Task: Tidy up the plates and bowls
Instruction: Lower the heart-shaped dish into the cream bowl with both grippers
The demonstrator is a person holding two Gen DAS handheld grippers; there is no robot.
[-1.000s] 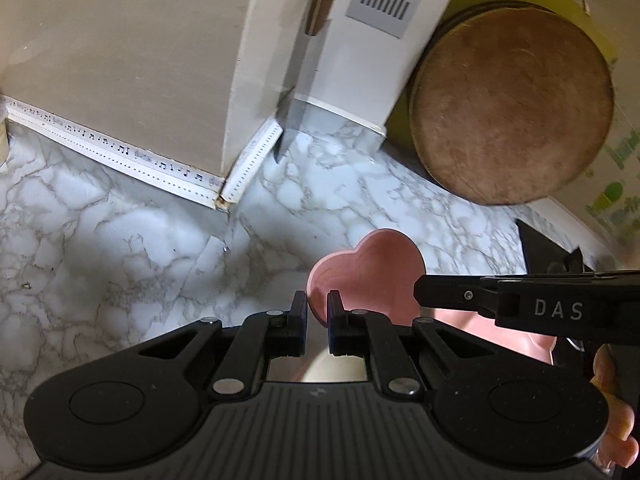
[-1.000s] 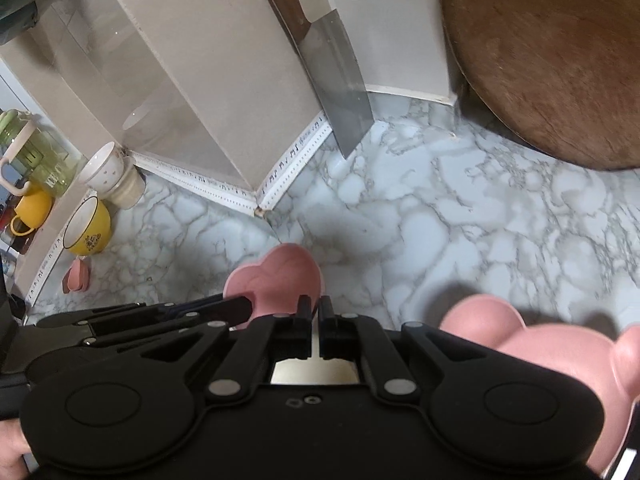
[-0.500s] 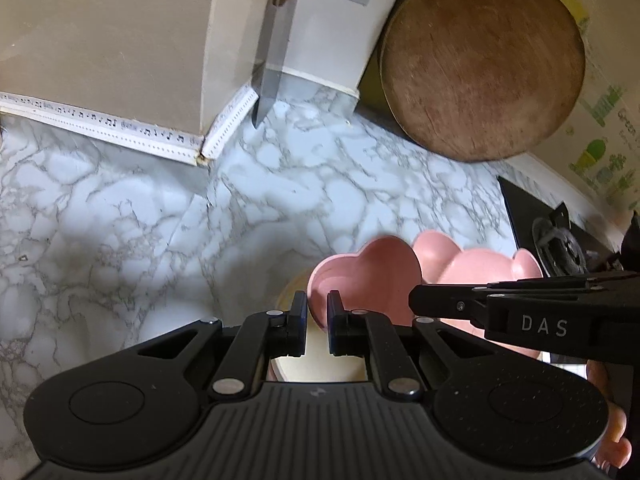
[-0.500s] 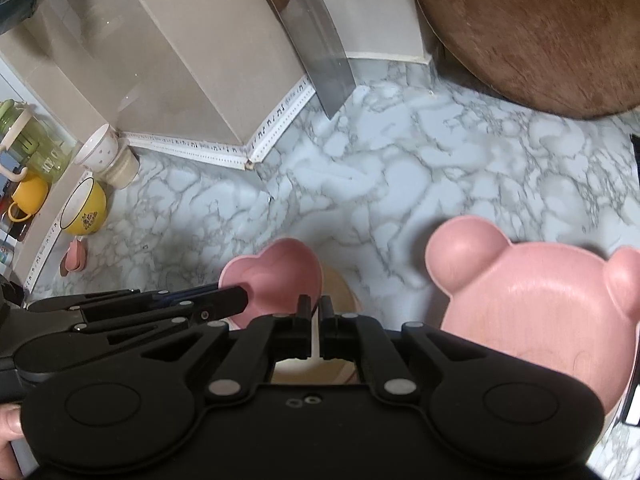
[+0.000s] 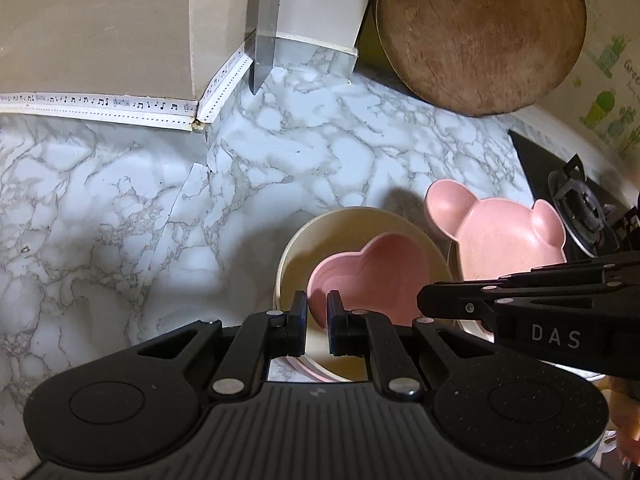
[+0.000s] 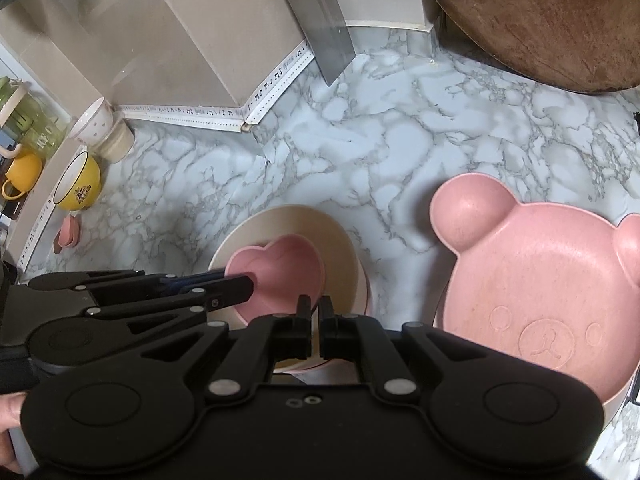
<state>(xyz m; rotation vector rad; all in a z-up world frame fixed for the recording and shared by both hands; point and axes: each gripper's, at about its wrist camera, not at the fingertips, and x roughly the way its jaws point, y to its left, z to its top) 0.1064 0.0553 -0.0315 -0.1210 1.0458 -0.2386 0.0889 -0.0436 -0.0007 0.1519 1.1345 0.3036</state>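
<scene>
A pink heart-shaped bowl (image 5: pixel 368 276) (image 6: pixel 280 276) rests low inside a round cream bowl (image 5: pixel 332 224) (image 6: pixel 288 216) on the marble counter. My left gripper (image 5: pixel 317 304) is shut on the heart bowl's left rim; in the right wrist view its tip (image 6: pixel 250 284) shows at that rim. My right gripper (image 6: pixel 316 308) is shut on the opposite rim and enters the left wrist view (image 5: pixel 422 302) from the right. A pink rim peeks out under the cream bowl. To the right lies a pink bear-shaped plate (image 5: pixel 504 240) (image 6: pixel 540 280).
A round wooden board (image 5: pixel 480 32) leans at the back right, and a cleaver blade (image 6: pixel 328 40) hangs at the wall corner. A stove burner (image 5: pixel 580 208) sits at the far right. Yellow mugs (image 6: pixel 78 182) and a white cup (image 6: pixel 92 124) stand on the left.
Both grippers have come down together with the heart bowl. The cream bowl and the bear plate, mostly hidden a second ago, now show beneath and beside it.
</scene>
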